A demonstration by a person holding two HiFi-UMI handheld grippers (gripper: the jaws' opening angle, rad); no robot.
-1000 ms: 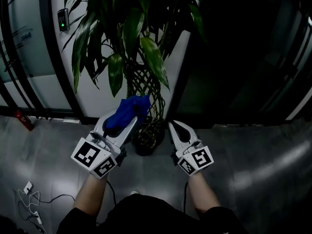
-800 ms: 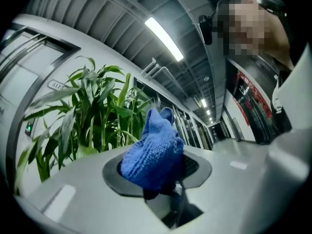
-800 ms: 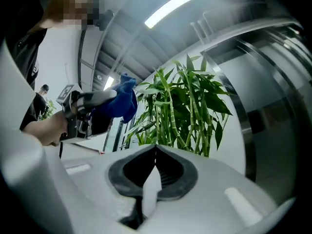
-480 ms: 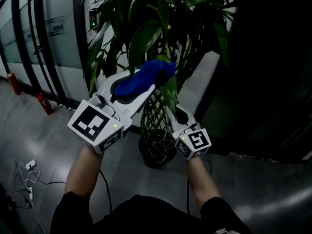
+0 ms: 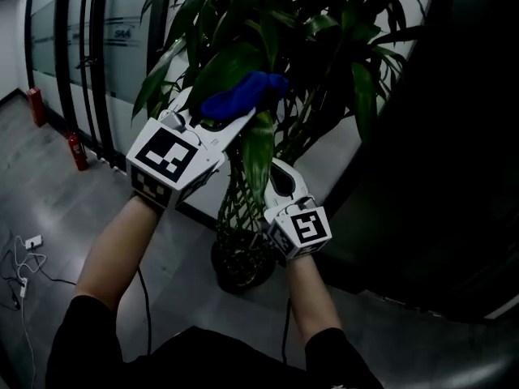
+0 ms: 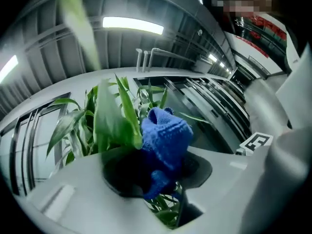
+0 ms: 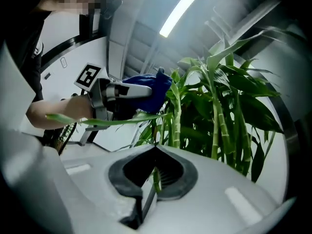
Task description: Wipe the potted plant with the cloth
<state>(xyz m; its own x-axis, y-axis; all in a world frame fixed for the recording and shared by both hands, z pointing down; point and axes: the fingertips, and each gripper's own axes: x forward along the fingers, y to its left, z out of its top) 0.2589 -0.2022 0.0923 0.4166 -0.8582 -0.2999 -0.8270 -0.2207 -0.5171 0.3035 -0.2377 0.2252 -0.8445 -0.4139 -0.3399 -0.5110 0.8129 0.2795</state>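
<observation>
The potted plant (image 5: 268,39) has long green leaves over braided stems (image 5: 242,209) and a dark pot (image 5: 237,264). My left gripper (image 5: 243,110) is raised into the foliage, shut on a blue cloth (image 5: 243,94). In the left gripper view the cloth (image 6: 165,138) bulges out of the jaws, right beside a broad leaf (image 6: 111,121). My right gripper (image 5: 274,173) sits lower, under a hanging leaf (image 5: 258,144). In the right gripper view its jaws are closed on a thin green leaf strip (image 7: 155,178).
Two red fire extinguishers (image 5: 35,104) (image 5: 77,151) stand by the glass wall at left. Cables and a plug strip (image 5: 20,266) lie on the grey floor. A dark panel (image 5: 454,177) fills the right side behind the plant.
Both grippers have risen from near the pot up into the leaves. The cloth has moved up to the foliage, and the right gripper has come in under a hanging leaf.
</observation>
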